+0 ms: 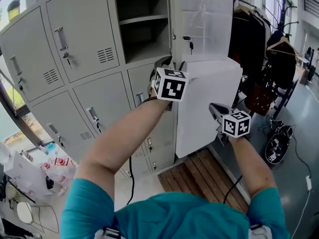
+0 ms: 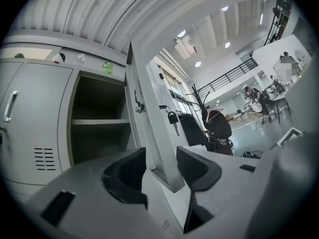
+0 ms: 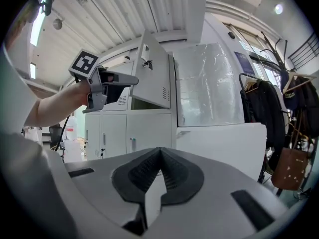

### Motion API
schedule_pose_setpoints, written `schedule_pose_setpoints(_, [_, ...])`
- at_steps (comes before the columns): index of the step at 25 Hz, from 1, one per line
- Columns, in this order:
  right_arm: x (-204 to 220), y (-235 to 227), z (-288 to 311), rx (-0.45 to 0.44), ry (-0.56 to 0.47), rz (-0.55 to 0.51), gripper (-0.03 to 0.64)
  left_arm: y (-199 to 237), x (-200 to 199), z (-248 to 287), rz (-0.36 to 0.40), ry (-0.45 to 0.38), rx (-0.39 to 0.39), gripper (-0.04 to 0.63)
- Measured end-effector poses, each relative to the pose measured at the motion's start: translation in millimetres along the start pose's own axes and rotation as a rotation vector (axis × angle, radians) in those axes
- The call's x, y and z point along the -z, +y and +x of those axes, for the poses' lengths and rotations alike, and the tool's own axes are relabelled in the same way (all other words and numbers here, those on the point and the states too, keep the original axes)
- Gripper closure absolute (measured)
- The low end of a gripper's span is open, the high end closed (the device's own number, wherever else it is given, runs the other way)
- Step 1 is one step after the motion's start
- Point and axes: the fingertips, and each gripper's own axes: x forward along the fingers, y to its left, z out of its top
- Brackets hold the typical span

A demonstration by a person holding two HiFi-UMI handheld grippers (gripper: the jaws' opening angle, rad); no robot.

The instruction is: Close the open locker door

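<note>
Locker door (image 2: 157,133): pale grey, vented, swung open; its thin edge stood between the left claw's jaws.
Left gripper (image 2: 160,156): wide, straddling that edge.
Right gripper (image 3: 159,156): closed, empty.

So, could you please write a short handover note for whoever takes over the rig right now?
Left gripper: fingers apart, straddling the lower corner of the open locker door; no visible clamping.
Right gripper: fingers shut, empty, clear of the door.
Door: swung out from the upper open compartment, with a key in its lock.
Done: left gripper placed at the door.
Left: swing the door shut against the frame.
</note>
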Motion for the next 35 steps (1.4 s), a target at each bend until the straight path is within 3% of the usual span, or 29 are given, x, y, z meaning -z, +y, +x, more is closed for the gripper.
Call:
schedule_pose_setpoints(4, [1, 24, 21, -0.01, 0.007, -0.004, 0.627, 42, 9, -17, 0.037, -0.002, -0.034, 0.393])
schedule_pose_setpoints(14, [13, 67, 61, -0.013, 0.044, 0.013, 0.627, 123, 18, -36, 0.227, -0.058, -0.173, 0.405])
schedule_pose_setpoints(21, [11, 72, 70, 0.006, 0.049, 0.01, 0.627, 163, 33, -25, 0.275, -0.046, -0.244, 0.406])
schedule_pose_setpoints(35, [13, 63, 77, 0.028, 0.066, 0.017, 0.627, 217, 52, 0, 0.499, 0.004, -0.393, 0.405])
